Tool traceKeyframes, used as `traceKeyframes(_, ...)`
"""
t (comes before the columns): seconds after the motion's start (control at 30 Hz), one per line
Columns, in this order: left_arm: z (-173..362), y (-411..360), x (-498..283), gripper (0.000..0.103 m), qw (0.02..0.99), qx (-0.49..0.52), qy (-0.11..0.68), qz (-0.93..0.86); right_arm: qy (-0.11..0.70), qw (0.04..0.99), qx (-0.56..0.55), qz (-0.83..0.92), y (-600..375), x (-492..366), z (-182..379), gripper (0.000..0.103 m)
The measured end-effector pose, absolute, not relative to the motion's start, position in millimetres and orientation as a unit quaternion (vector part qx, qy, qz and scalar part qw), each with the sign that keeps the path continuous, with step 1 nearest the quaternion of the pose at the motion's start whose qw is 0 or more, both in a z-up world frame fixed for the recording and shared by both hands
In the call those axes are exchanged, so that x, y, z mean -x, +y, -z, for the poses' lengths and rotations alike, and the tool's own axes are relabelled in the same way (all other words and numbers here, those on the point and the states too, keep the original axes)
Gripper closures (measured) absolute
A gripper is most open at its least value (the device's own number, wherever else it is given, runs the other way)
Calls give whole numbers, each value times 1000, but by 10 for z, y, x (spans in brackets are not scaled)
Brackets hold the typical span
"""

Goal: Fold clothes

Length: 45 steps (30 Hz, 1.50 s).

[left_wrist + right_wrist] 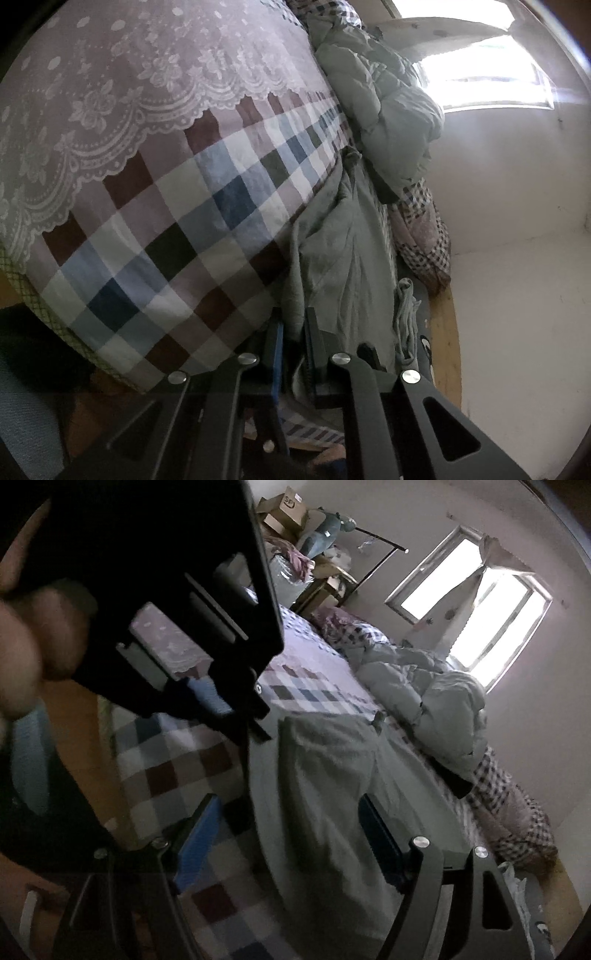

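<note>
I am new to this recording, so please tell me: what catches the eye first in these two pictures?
The checkered bedcover with a white lace cloth over it fills the left wrist view. A pale green garment lies along the bed's edge; the left hand-held gripper is shut on it, and the right hand-held gripper hangs open above it. A bright window glows behind.

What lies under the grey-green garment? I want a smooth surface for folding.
The garment lies on a checked bedspread, which shows along its left edge and at its far end. Whatever sits directly beneath the cloth's middle is covered, so lumps there cannot be ruled out.
</note>
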<state>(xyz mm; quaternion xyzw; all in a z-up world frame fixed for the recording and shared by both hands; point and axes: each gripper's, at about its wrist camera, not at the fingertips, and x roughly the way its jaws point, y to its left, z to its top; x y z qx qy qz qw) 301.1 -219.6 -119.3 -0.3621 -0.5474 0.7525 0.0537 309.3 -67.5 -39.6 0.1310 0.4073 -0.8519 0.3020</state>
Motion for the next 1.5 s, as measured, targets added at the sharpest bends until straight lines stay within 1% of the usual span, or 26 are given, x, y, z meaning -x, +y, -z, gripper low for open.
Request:
traceKeyframes(0.13,1177,-2201,-3017,97,64,360,-549,-752,408,297,-125,854,-777,-3002,422,25)
traceKeyframes(0.2,1163,-2203,-3015,97,68,357,-551,-752,413,294,-117,854,-820,-2982,429,27)
traceKeyframes(0.27,1146,-2200,-3011,98,73,354,-552,-751,416,291,-114,854,-848,-2962,424,41)
traceKeyframes(0.4,1113,-2199,-2996,98,81,351,-556,-749,428,282,-111,851,-925,-2913,438,48)
traceKeyframes(0.47,1112,-2209,-2996,98,82,350,-558,-748,434,277,-108,850,-956,-2894,447,55)
traceKeyframes(0.6,1108,-2232,-3006,98,86,347,-561,-747,444,270,-108,847,-1013,-2834,473,64)
traceKeyframes(0.67,1093,-2237,-3006,98,89,345,-559,-748,447,267,-111,847,-1037,-2794,485,73)
traceKeyframes(0.7,1088,-2239,-3005,98,89,345,-559,-749,447,264,-112,847,-1046,-2772,488,75)
traceKeyframes(0.77,1077,-2245,-3006,98,90,343,-558,-750,447,259,-113,849,-1054,-2730,483,88)
traceKeyframes(0.87,1065,-2265,-3011,97,94,337,-564,-748,440,258,-118,852,-1054,-2686,445,95)
traceKeyframes(0.93,1067,-2282,-3009,97,106,332,-575,-741,432,261,-122,855,-1046,-2669,409,97)
traceKeyframes(1.0,1029,-2299,-2993,93,115,325,-577,-740,417,266,-132,859,-1021,-2634,349,98)
traceKeyframes(1.07,980,-2334,-2985,85,121,313,-579,-743,399,270,-141,865,-982,-2599,270,98)
traceKeyframes(1.13,963,-2395,-2959,62,123,303,-586,-741,385,272,-146,870,-942,-2569,187,99)
traceKeyframes(1.17,959,-2431,-2939,58,123,299,-591,-739,379,273,-148,872,-921,-2555,145,99)
traceKeyframes(1.2,956,-2468,-2914,52,122,296,-595,-737,374,274,-149,873,-903,-2541,107,99)
traceKeyframes(1.33,971,-2545,-2720,51,106,314,-597,-730,365,279,-150,875,-849,-2502,-19,99)
traceKeyframes(1.5,946,-2396,-2389,51,144,350,-577,-723,354,284,-153,878,-798,-2524,-138,99)
